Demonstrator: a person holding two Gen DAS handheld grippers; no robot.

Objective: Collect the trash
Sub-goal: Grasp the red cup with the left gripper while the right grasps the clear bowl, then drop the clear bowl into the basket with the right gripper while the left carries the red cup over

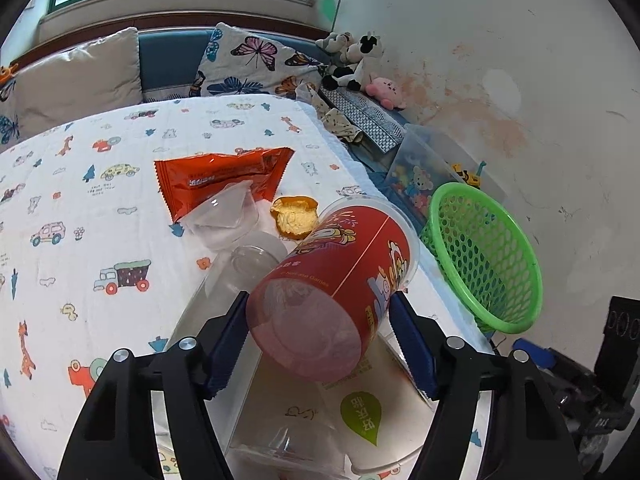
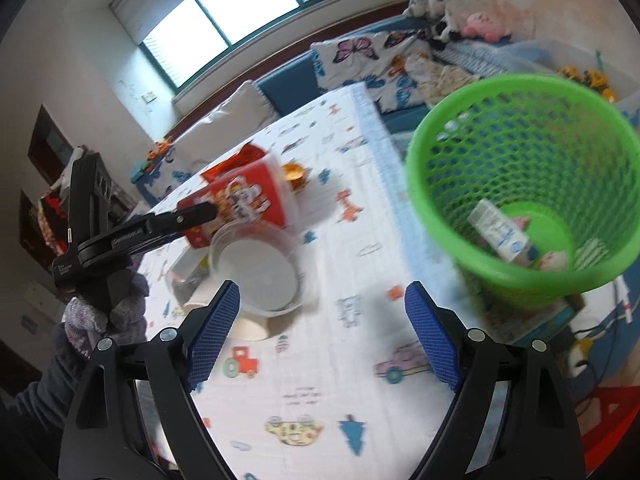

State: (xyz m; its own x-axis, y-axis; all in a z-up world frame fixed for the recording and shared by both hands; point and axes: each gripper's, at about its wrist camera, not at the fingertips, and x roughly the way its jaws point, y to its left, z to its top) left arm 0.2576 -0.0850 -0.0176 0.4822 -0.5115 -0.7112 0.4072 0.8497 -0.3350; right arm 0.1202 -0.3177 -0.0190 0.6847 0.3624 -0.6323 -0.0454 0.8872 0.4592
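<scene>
I've got the red cup (image 1: 336, 288) lifted and tilted off the bench (image 1: 100, 208), bottom toward the camera, ready to carry to the green basket (image 1: 486, 256) at the bench's right edge. Left gripper (image 1: 320, 336): fingers about half open, pressed on the cup's sides. Right gripper (image 2: 320, 336): fingers wide, nothing between them, over bare cloth near the basket. Orange wrapper (image 1: 224, 180), clear tub (image 1: 224, 216), bread piece (image 1: 294, 216) remain on the bench.

blurred: green basket (image 2: 520, 184) contents | hidden: clear cup (image 1: 256, 264) base
</scene>
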